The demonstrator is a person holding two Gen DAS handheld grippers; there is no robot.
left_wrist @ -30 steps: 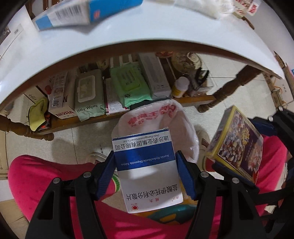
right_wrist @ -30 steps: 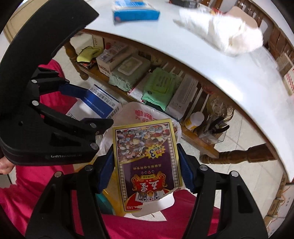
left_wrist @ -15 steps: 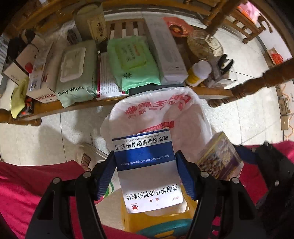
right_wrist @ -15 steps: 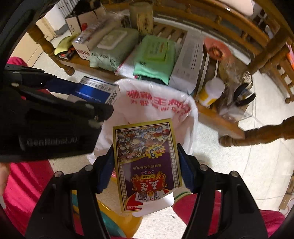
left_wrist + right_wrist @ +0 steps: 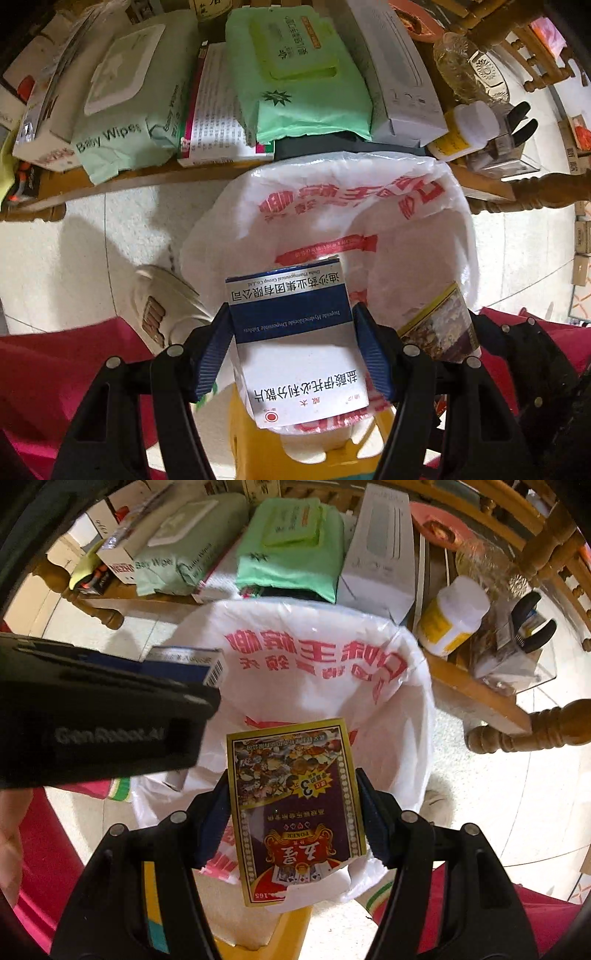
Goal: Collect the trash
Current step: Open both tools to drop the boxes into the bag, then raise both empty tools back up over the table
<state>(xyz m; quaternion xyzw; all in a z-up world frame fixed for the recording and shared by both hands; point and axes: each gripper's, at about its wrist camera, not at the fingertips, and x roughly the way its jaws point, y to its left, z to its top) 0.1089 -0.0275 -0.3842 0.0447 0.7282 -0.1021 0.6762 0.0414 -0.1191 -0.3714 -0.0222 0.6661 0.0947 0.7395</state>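
My left gripper (image 5: 291,332) is shut on a blue and white medicine box (image 5: 295,343), its blue pads pressing both sides. My right gripper (image 5: 291,797) is shut on a purple and gold playing-card box (image 5: 295,805). Both point down over the open mouth of a white plastic bag with red print (image 5: 369,229) (image 5: 314,664) that lines a yellow bin (image 5: 258,443). In the left wrist view the card box (image 5: 439,325) shows at the right. In the right wrist view the left gripper's black body (image 5: 103,720) and the medicine box's end (image 5: 184,664) show at the left.
A wooden shelf (image 5: 147,177) behind the bag holds baby wipes (image 5: 122,110), a green pack (image 5: 299,70), a white box (image 5: 395,74), a white pill bottle (image 5: 465,129) and pliers (image 5: 532,627). A person's red-clad legs (image 5: 55,369) and a pale shoe (image 5: 162,310) flank the bin.
Both grippers have come down with their boxes, from table height to just over the bag. The white tabletop has left the view and the bag's mouth looks much larger.
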